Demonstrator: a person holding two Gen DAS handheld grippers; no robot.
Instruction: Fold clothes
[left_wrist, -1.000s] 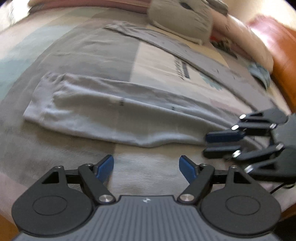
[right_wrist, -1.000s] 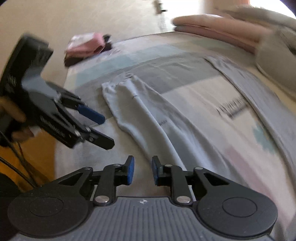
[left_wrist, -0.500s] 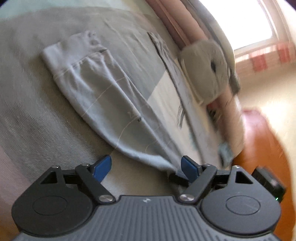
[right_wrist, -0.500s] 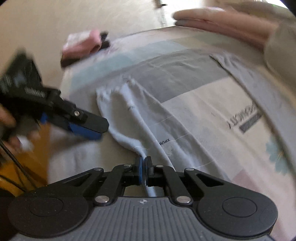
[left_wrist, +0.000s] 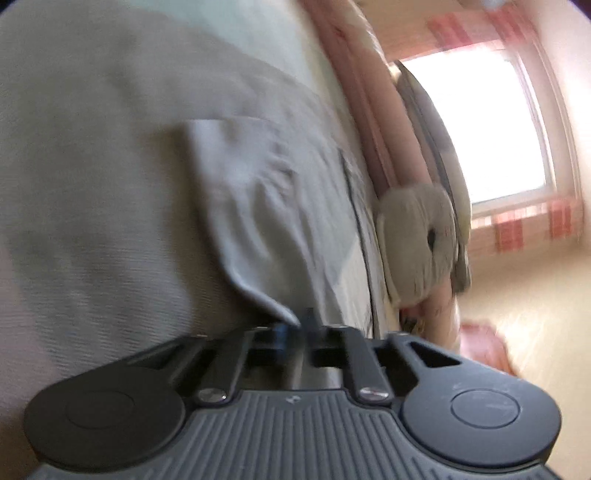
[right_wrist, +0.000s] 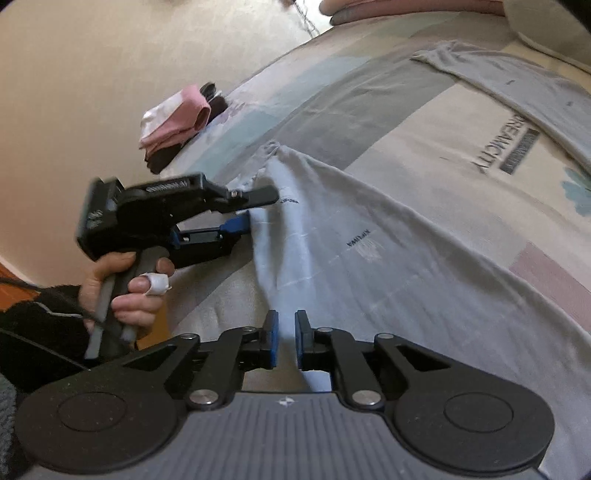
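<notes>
Between my left gripper's (left_wrist: 295, 332) blue-padded fingers, which are drawn almost together, sits a pinched fold of the pale grey-blue garment (left_wrist: 258, 206); that view is smeared with motion blur, but the cloth clearly rises from the bed into the pinch. From my right wrist view the same left gripper (right_wrist: 255, 212) meets the garment's (right_wrist: 369, 266) near edge from the side, one black finger above the cloth and a blue pad (right_wrist: 236, 225) below it, with my left hand (right_wrist: 125, 291) wrapped around its grey handle, a white band on one finger.

My right gripper (right_wrist: 283, 332) stands with a narrow gap between its blue pads; a ridge of the garment runs up through that gap, but I cannot tell whether the pads press it.

Outward from there, the garment lies long and slantwise across the patchwork-print bedsheet (right_wrist: 424, 147) in grey, cream, pale blue and pink blocks, with dark lettering printed beside it. A second grey garment (right_wrist: 517, 96) lies flat further up the bed, well apart. A folded pink and dark pile of clothes (right_wrist: 177, 122) rests at the bed's far edge. Beyond, a rolled beige plush cushion (left_wrist: 417, 247) lies below a bright window (left_wrist: 480, 129).
</notes>
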